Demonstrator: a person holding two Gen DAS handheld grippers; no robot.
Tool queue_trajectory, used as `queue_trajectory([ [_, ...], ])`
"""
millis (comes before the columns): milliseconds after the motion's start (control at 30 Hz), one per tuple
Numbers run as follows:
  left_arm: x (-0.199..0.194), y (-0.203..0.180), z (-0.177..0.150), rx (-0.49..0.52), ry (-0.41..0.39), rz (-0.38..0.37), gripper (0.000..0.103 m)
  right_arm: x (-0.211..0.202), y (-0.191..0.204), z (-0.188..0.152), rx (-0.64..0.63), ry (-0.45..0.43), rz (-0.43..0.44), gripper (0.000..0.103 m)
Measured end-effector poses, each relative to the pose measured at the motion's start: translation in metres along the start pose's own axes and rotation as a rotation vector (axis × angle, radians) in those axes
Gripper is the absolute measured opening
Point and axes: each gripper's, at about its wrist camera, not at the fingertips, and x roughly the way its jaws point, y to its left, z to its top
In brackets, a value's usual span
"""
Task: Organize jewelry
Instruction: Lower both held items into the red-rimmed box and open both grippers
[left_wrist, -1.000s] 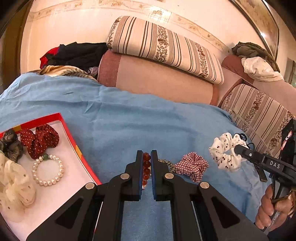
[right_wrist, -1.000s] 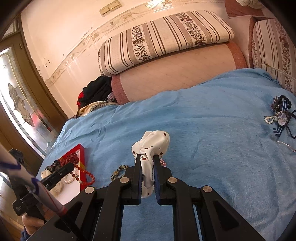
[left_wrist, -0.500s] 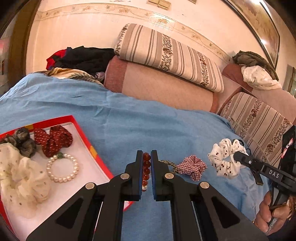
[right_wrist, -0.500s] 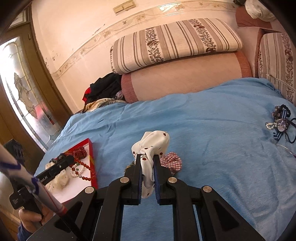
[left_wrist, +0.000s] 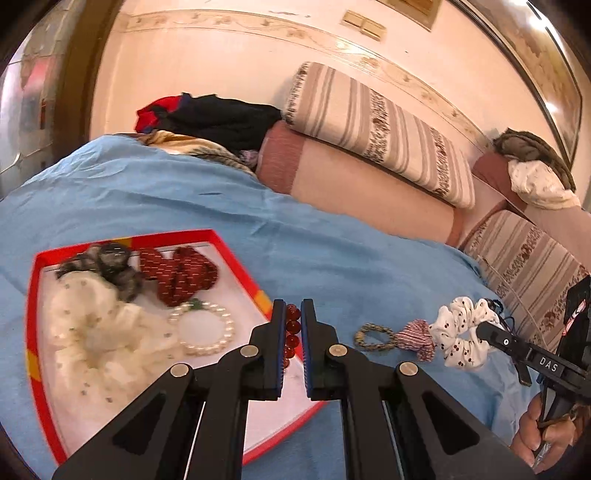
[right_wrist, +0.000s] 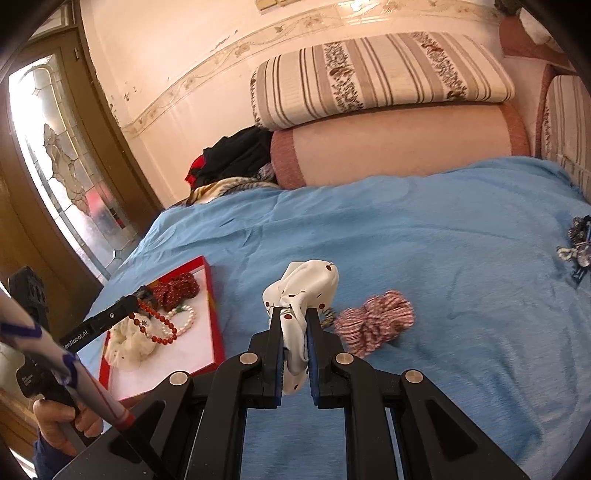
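Note:
My left gripper (left_wrist: 293, 310) is shut on a red bead bracelet (left_wrist: 291, 328) and holds it over the right edge of the red-rimmed white tray (left_wrist: 236, 258). From the right wrist view the bracelet (right_wrist: 159, 326) hangs over the tray (right_wrist: 212, 295). The tray holds a cream scrunchie (left_wrist: 92, 332), a grey scrunchie (left_wrist: 110, 262), a red dotted scrunchie (left_wrist: 177, 273) and a pearl bracelet (left_wrist: 203, 330). My right gripper (right_wrist: 294, 314) is shut on a white cherry-print scrunchie (right_wrist: 306, 284) above the blue blanket, right of the tray.
A red checked scrunchie (right_wrist: 373, 325) and a braided green bracelet (left_wrist: 373, 336) lie on the blue blanket (right_wrist: 443, 240). More jewelry (right_wrist: 576, 243) lies at the far right. Striped cushions (right_wrist: 369, 74) and a clothes pile (right_wrist: 236, 155) line the back.
My left gripper has carried the red bead bracelet left, from over the blanket to over the tray. My right gripper has followed leftward with the white scrunchie.

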Motion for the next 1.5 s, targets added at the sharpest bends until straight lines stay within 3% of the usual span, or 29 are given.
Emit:
queue_trajectory([
  [367,-0.010,0.055,-0.009,-0.089,0.041,0.082,0.007,0.032,0.054,-0.003,-0.028,0.079,0.127,0.012],
  [700,-0.002,0.080,-0.022,-0.114,0.112,0.196,0.007,0.101,0.125,-0.024,-0.067,0.235,0.250,0.012],
  [933,0.000,0.093,-0.024,-0.145,0.132,0.232,0.007,0.141,0.143,-0.039,-0.094,0.309,0.232,0.012],
  [1267,0.002,0.093,-0.022,-0.144,0.131,0.265,0.007,0.162,0.144,-0.048,-0.100,0.352,0.186,0.015],
  [1333,0.001,0.094,-0.021,-0.140,0.123,0.272,0.007,0.163,0.143,-0.048,-0.101,0.356,0.179,0.017],
  [1433,0.000,0.093,-0.020,-0.144,0.119,0.266,0.009,0.165,0.141,-0.047,-0.094,0.358,0.167,0.029],
  [1500,-0.002,0.093,-0.019,-0.145,0.109,0.265,0.017,0.165,0.140,-0.047,-0.088,0.364,0.169,0.041],
])
